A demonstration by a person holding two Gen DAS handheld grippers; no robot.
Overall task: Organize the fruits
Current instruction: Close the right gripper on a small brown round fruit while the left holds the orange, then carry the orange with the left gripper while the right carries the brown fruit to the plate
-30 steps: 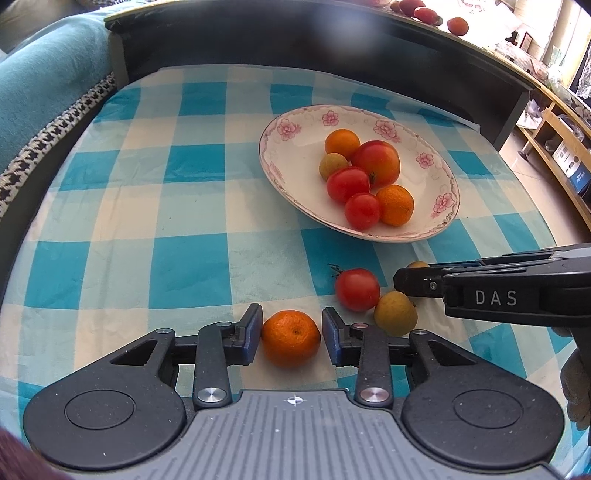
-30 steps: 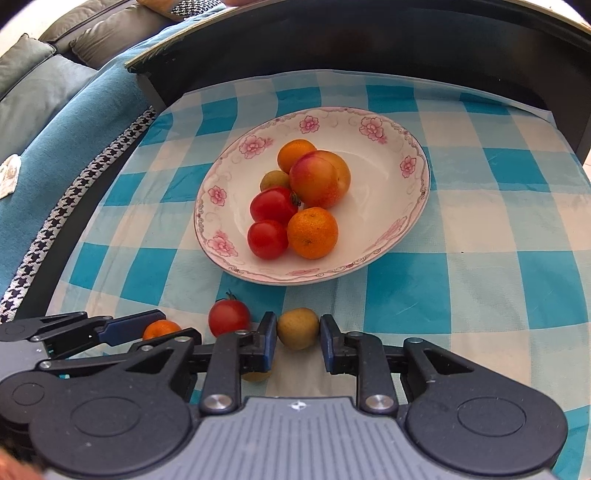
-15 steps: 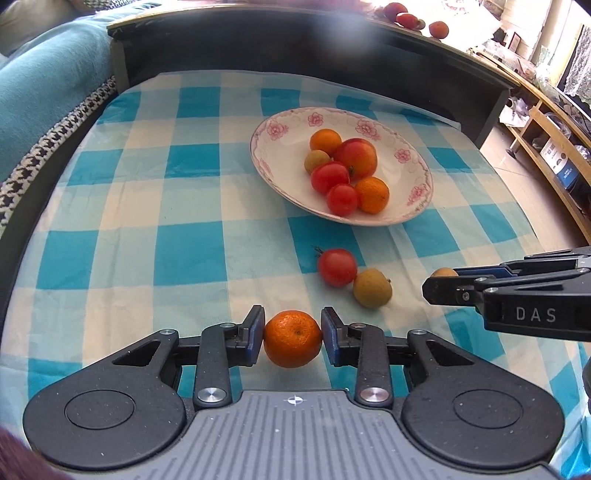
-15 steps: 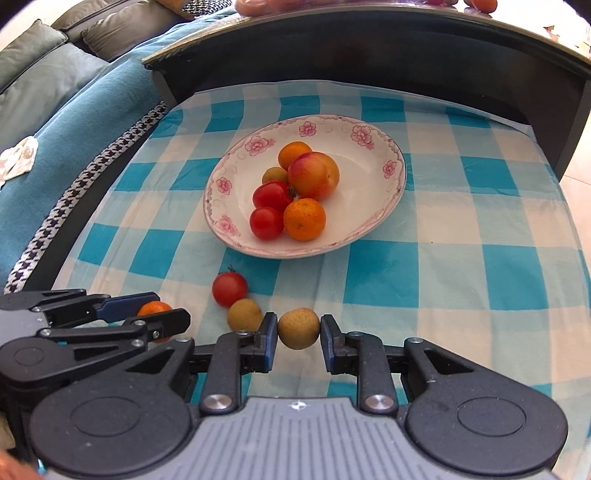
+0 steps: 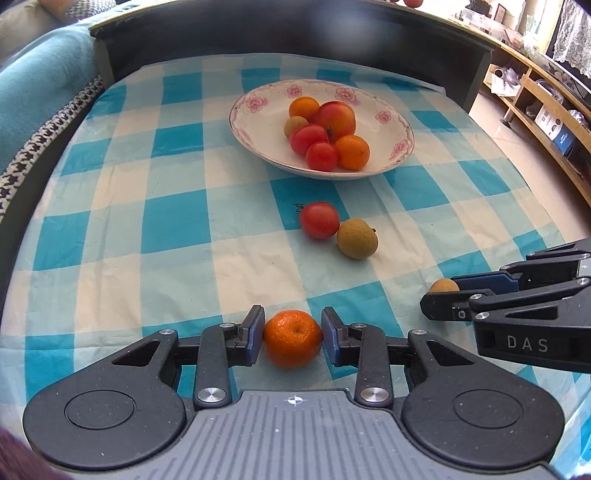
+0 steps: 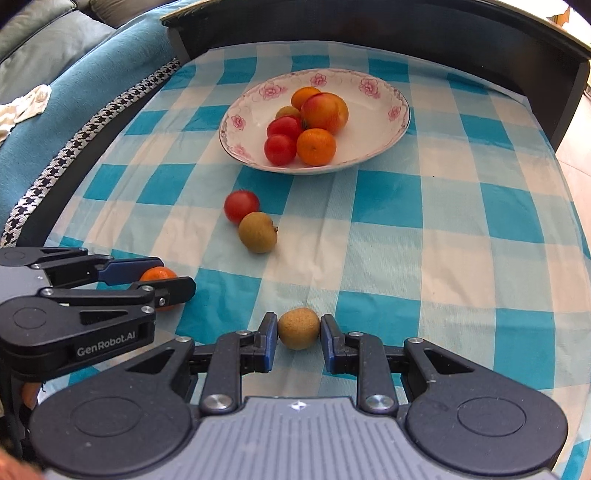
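Observation:
My left gripper (image 5: 292,334) is shut on a small orange mandarin (image 5: 293,344), its blue pads pressing both sides, held over the checked cloth. In the right wrist view my right gripper (image 6: 298,334) is shut on a small brown longan (image 6: 298,328). The same longan (image 5: 444,285) peeks out between the right gripper's fingers at the right of the left wrist view. A red tomato (image 5: 319,220) and a second longan (image 5: 357,238) lie touching on the cloth between the grippers and a flowered white bowl (image 5: 395,127). The bowl holds several tomatoes, mandarins and a peach.
A blue-and-white checked cloth (image 5: 177,221) covers the table. A dark raised rim (image 5: 295,29) borders its far side. A teal sofa (image 6: 55,110) with a houndstooth trim runs along the left. Wooden shelves (image 5: 546,107) stand at the far right.
Both grippers have drawn back from the bowl with their fruit held. The bowl, tomato and second longan now lie farther off in both views.

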